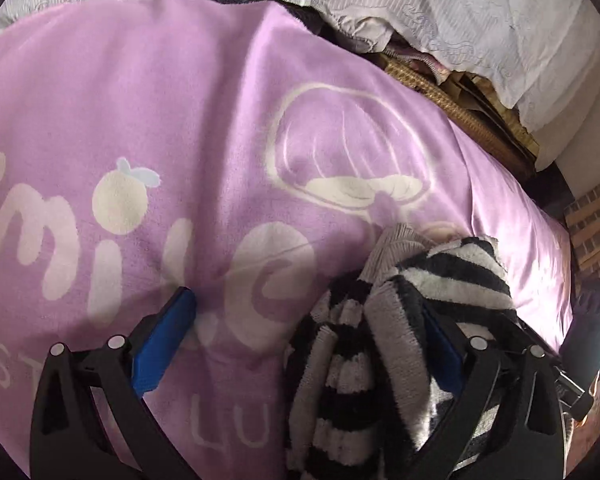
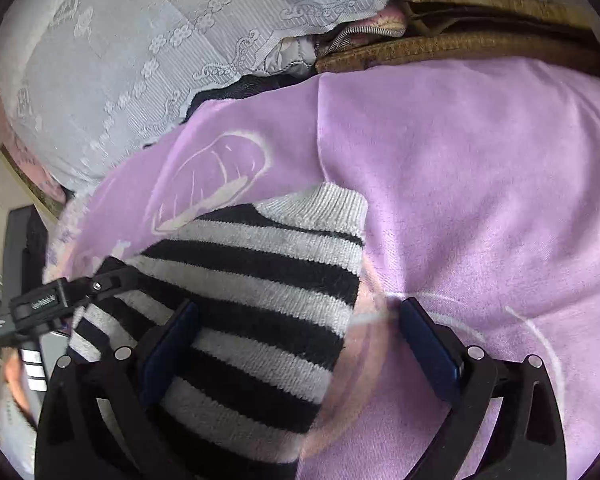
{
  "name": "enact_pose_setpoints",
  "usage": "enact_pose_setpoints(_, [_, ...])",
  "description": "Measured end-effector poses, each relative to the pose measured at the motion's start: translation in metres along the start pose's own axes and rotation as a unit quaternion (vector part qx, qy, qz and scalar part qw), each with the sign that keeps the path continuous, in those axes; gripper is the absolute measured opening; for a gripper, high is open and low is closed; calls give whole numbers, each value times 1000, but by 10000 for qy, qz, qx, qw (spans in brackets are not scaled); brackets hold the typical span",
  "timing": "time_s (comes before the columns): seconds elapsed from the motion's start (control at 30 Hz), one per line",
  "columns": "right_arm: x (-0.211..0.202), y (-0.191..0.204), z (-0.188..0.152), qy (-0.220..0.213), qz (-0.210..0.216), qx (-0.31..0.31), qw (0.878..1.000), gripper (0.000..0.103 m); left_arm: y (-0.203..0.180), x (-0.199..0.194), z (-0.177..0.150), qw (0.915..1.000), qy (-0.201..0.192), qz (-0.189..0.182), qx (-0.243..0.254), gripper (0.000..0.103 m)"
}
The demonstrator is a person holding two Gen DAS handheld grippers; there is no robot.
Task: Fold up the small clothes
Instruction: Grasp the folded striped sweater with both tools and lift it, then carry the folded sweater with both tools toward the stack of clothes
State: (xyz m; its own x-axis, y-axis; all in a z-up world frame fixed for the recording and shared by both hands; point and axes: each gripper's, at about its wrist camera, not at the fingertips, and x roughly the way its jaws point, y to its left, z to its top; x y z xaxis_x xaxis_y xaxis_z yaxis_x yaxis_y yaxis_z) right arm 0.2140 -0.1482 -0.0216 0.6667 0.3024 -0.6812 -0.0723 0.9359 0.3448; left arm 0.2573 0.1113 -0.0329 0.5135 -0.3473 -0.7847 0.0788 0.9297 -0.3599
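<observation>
A small black-and-white striped fuzzy garment [image 2: 260,280] with a grey ribbed hem [image 2: 320,204] lies on a purple blanket [image 2: 460,180]. My right gripper [image 2: 300,306] hovers over it, open wide. Its left finger is above the stripes and its right finger is over bare blanket. In the left wrist view the same garment [image 1: 380,340] is bunched at the lower right. My left gripper [image 1: 306,304] is open too. Its left blue finger [image 1: 168,340] stands over the blanket, and the striped cloth half hides its right finger. Neither gripper pinches cloth.
The purple blanket [image 1: 180,100] bears white lettering and a mushroom print. Behind it are grey embroidered bedding [image 2: 120,60] and a woven brown mat [image 2: 460,48]. The blanket's right edge drops toward a brick-patterned wall [image 1: 592,216]. The left gripper's black body [image 2: 48,304] shows at the left edge.
</observation>
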Motion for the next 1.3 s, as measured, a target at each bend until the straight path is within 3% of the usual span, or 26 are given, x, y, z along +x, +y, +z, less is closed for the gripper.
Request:
enact_pose_setpoints(0.1, [-5,-5,-3,-105,133,104,9998,100,-9,-11,-10,9995,-176,208,130,99])
enact_pose_setpoints(0.23, [-35,-17,-20,-363,571,556,9962,100,-9,-45,-25,9992,-408,-36,-1,98])
enact_pose_setpoints(0.33, [-51,-24,-40,-251,1091,827,9903,100,-16,-62,-47,9975,-202,-642,197,98])
enact_pose_setpoints(0.47, [-61,-19,-57,-119,1348,897,9867,100,-16,-52,-85,9950,325,-821,466,98])
enact_pose_setpoints(0.6, [-71,-19,-72,-46,1636,1012,9813,100,-12,-57,-99,9932,298,-1084,286,98])
enact_pose_setpoints(0.7, [-78,-22,-83,51,2023,1107,9730,100,-13,-59,-109,9861,383,-1607,167,98])
enact_pose_setpoints(0.77, [-83,-23,-90,93,2279,1167,9666,100,-20,-60,-115,9876,367,-1495,298,98])
enact_pose_setpoints(0.87, [-84,-26,-92,133,2489,1290,9598,100,-19,-56,-115,9879,414,-1469,264,98])
enact_pose_setpoints(1.1, [-80,-41,-87,271,2932,1759,9393,100,3,-49,-107,9776,495,-2023,-314,98])
enact_pose_setpoints(1.2, [-67,-43,-77,586,3128,1973,9272,100,-7,-43,-102,9779,599,-2000,-118,98])
enact_pose_setpoints(1.3, [-54,-37,-66,886,3169,1985,9232,100,-19,-37,-97,9782,653,-1969,119,98])
